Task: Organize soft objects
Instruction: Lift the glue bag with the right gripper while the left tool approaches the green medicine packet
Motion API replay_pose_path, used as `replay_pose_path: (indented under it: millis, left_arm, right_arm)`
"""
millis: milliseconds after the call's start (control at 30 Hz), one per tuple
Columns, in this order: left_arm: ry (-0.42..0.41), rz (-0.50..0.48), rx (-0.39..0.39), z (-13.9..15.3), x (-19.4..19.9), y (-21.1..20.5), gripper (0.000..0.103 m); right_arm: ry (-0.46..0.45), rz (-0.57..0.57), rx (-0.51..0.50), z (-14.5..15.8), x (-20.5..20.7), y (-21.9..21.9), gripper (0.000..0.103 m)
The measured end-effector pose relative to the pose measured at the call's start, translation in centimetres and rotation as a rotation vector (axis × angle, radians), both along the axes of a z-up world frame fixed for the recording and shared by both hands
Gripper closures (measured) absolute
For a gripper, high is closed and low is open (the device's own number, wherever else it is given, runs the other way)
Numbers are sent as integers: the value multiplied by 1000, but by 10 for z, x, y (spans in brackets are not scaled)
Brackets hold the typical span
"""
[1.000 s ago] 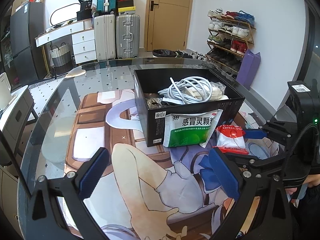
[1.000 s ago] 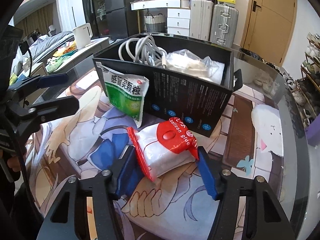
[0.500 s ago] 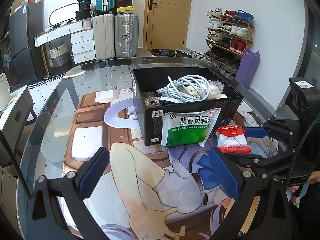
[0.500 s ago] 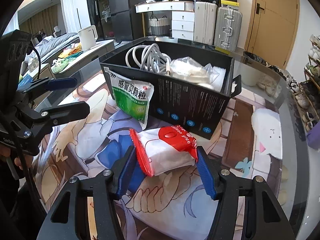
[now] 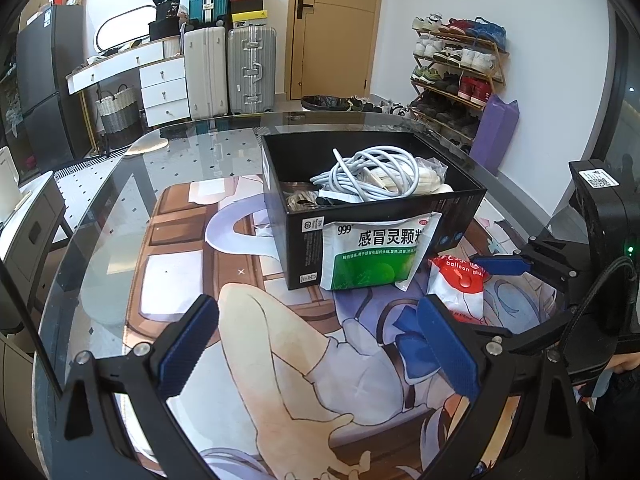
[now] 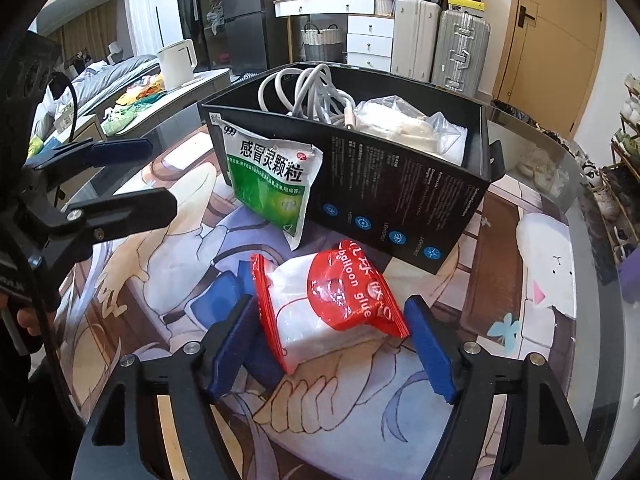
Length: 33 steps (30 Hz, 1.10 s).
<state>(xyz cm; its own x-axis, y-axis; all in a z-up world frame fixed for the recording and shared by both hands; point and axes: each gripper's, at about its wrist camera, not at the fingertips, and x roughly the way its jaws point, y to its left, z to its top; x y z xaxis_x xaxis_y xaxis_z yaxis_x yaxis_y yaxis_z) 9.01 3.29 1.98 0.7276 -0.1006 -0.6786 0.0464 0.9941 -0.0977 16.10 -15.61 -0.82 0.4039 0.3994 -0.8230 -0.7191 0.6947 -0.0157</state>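
Note:
A red and white balloon-glue packet (image 6: 332, 304) lies on the printed mat between the open fingers of my right gripper (image 6: 332, 344); it also shows in the left wrist view (image 5: 456, 284). Neither pad visibly presses it. A green and white medicine sachet (image 6: 272, 176) leans against the black box (image 6: 400, 200), which holds a coiled white cable (image 5: 368, 172) and a clear plastic bag (image 6: 408, 124). My left gripper (image 5: 320, 344) is open and empty above the mat, in front of the box (image 5: 296, 248) and sachet (image 5: 376, 256).
The glass table's edge (image 5: 80, 248) curves to the left. A white kettle (image 6: 178, 64) stands on a side counter. Suitcases (image 5: 228, 72), a drawer unit and a shoe rack (image 5: 456, 72) are in the room beyond.
My right gripper has tilted and drawn slightly back, so the packet sits closer between its fingers, still flat on the mat. My left gripper has barely shifted.

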Motion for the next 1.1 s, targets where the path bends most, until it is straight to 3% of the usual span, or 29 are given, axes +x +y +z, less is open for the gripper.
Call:
replay_pose_path:
  millis: [133, 200, 300, 800, 967, 1100]
  left_arm:
    - [1, 1, 0, 0, 0, 0, 3]
    - [0, 1, 1, 0, 0, 0, 3]
    - [0, 0, 0, 0, 0, 0, 3]
    - [11, -2, -26, -2, 2, -5, 3]
    - [29, 31, -39, -6, 9, -14, 3]
    - [41, 85, -6, -11, 18, -24, 3]
  right_arm:
    - [-11, 5, 9, 2, -1, 0, 28]
    - [-5, 19, 15, 3, -2, 0, 41]
    - [1, 29, 22, 5, -3, -1, 45]
    - [-79, 35, 110, 51, -14, -23, 46]
    - [-117, 1, 142, 69, -14, -36, 46]
    - [-153, -45, 180, 80, -10, -45, 46]
